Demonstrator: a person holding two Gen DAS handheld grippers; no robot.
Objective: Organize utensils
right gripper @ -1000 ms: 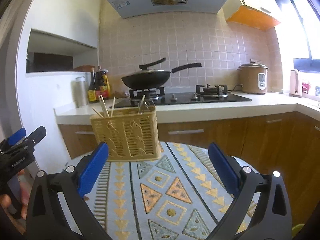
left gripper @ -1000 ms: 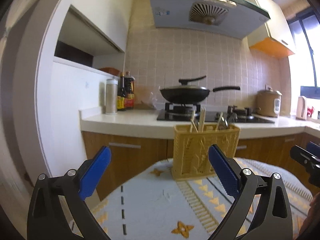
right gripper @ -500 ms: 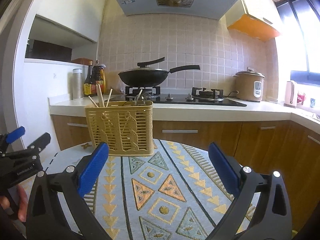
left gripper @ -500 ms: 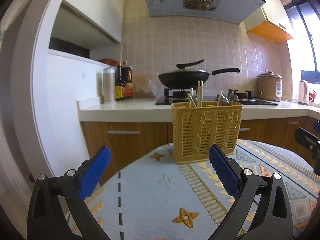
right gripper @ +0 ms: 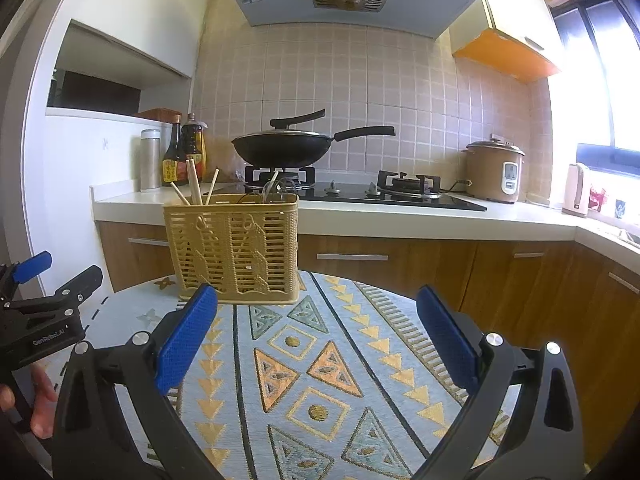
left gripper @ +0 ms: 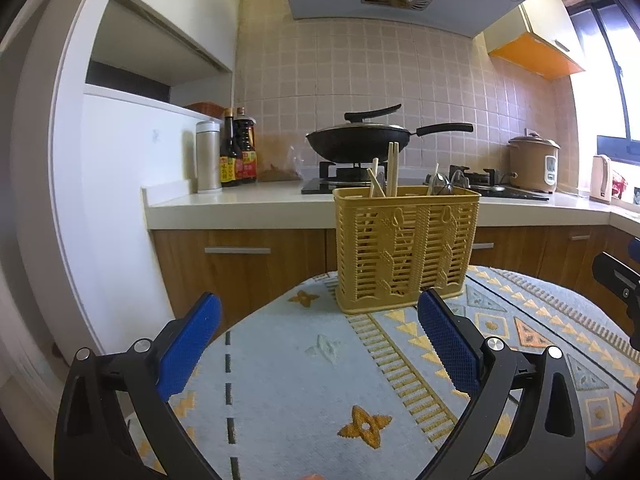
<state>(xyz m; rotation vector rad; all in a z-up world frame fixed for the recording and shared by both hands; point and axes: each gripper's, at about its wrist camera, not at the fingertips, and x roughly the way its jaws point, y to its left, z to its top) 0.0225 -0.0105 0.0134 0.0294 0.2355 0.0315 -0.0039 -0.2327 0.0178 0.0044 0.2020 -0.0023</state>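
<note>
Standing upright, one basket (left gripper: 406,248) holds four chopsticks (left gripper: 392,168).

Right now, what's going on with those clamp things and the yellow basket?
Left hand-held gripper open, empty. Right hand-held gripper open, empty. Yellow basket upright on patterned tablecloth, chopsticks inside. Nothing in the way.
</note>
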